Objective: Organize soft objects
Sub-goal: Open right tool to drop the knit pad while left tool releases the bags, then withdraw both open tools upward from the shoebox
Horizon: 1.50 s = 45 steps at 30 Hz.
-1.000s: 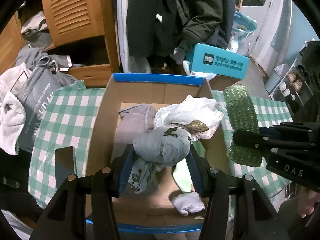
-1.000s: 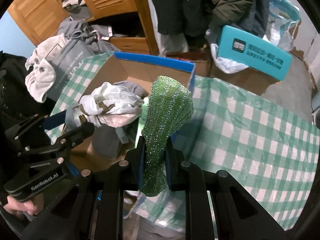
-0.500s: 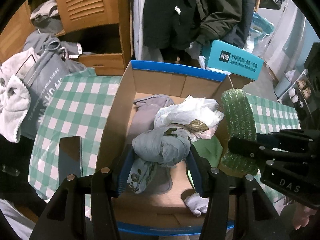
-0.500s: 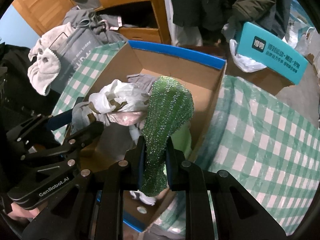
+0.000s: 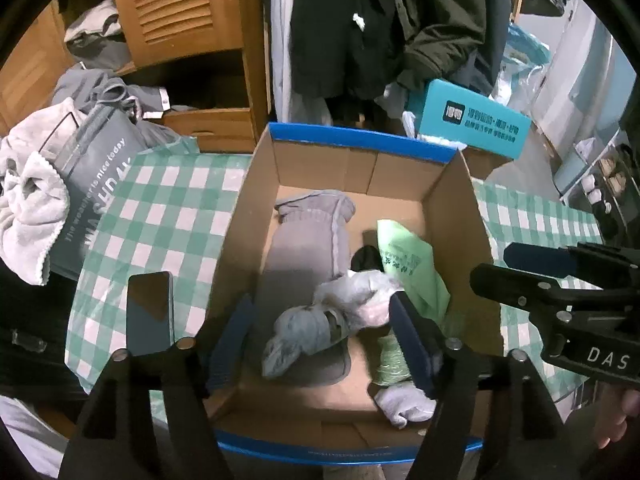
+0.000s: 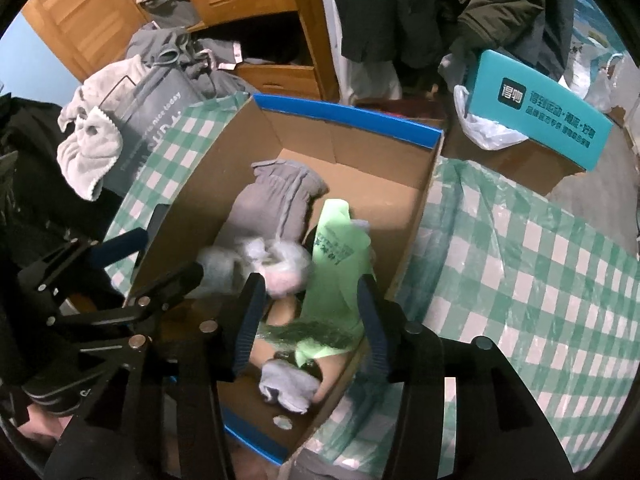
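1. The left gripper (image 5: pixel 320 344) hangs over the lower centre of the frame, above the cardboard box (image 5: pixel 256 208). Its jaws are opening and grasp nothing; the pads stand clear on both sides of the grey rolled cloth (image 5: pixel 308 332).
2. The grey rolled cloth lies in the box, touching the white plastic bundle (image 5: pixel 360 296), on top of the grey garment (image 5: pixel 308 248).
3. The right gripper (image 6: pixel 308 316) hangs over the lower centre of its frame, above the right half of the box. Its jaws are opening and grasp nothing.
4. The green mesh scrubber (image 6: pixel 316 334) lies blurred in the box between the right gripper's fingers, touching neither pad, against the light green bag (image 6: pixel 336 272).
5. A white sock (image 5: pixel 404 402) lies in the lower right corner of the box.
6. A phone (image 5: pixel 149 312) lies on the checked tablecloth (image 5: pixel 160 208), left of the box.
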Available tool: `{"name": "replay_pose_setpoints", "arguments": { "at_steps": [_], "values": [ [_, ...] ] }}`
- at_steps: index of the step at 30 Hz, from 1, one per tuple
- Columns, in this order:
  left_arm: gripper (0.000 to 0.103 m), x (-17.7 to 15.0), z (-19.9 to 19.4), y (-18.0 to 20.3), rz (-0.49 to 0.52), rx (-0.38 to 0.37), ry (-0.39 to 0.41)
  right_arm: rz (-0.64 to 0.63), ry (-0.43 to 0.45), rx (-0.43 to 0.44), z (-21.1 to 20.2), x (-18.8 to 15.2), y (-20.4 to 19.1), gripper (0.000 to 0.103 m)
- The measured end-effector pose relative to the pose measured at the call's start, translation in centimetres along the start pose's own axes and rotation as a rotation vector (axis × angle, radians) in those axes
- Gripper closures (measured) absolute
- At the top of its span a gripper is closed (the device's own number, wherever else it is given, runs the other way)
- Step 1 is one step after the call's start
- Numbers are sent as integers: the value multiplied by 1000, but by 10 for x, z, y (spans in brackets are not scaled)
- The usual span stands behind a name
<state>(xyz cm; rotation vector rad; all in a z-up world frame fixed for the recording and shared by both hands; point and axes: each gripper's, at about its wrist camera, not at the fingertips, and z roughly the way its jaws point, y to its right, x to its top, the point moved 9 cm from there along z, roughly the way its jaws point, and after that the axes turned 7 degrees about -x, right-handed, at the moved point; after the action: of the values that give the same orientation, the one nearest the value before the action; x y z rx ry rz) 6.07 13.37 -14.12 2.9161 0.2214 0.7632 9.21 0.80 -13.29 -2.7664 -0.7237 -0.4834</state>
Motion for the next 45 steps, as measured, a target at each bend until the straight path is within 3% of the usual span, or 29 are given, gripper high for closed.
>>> {"name": "replay_pose_setpoints", "arguments": {
  "at_steps": [7, 16, 26, 45],
  "values": [
    [28, 5, -17, 5, -18, -30, 28, 17, 30, -4, -17, 0, 5, 48],
    [18, 15, -51, 31, 31, -55, 100, 9, 143, -51, -60, 4, 15, 39],
    [16, 14, -67, 54, 90, -44, 134, 25, 202, -85, -89, -10, 32, 38],
    [8, 20, -95, 84, 119, -40, 217, 57, 270, -73, -125, -25, 59, 37]
  ]
}}
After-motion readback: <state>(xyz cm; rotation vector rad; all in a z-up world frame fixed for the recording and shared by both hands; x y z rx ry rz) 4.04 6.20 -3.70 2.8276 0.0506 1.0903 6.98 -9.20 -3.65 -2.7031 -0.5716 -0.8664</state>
